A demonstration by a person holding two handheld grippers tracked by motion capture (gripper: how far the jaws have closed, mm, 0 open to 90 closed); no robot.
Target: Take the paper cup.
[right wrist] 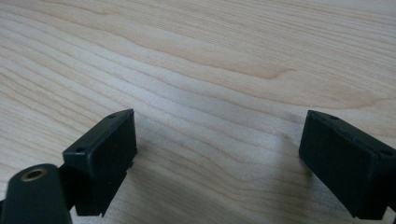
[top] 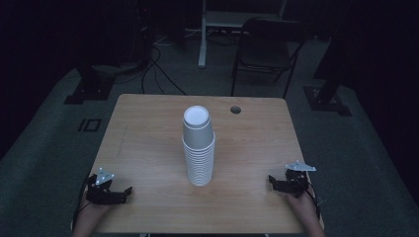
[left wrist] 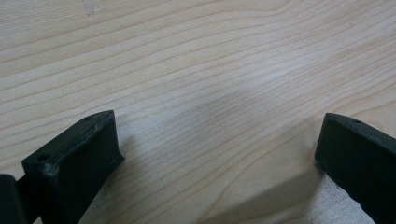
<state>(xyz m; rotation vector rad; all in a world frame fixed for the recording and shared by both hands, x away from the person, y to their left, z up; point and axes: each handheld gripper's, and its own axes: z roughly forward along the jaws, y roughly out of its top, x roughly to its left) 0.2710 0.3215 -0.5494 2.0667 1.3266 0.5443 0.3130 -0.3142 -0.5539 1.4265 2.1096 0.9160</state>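
I have the tall stack of white paper cups (top: 199, 150) standing upside down near the middle of the pale wooden table (top: 148, 138), well apart from both tools. My left gripper (top: 116, 193) rests at the near left corner, jaws spread wide with only bare wood between them. My right gripper (top: 277, 183) sits at the near right edge, jaws equally wide and holding nothing
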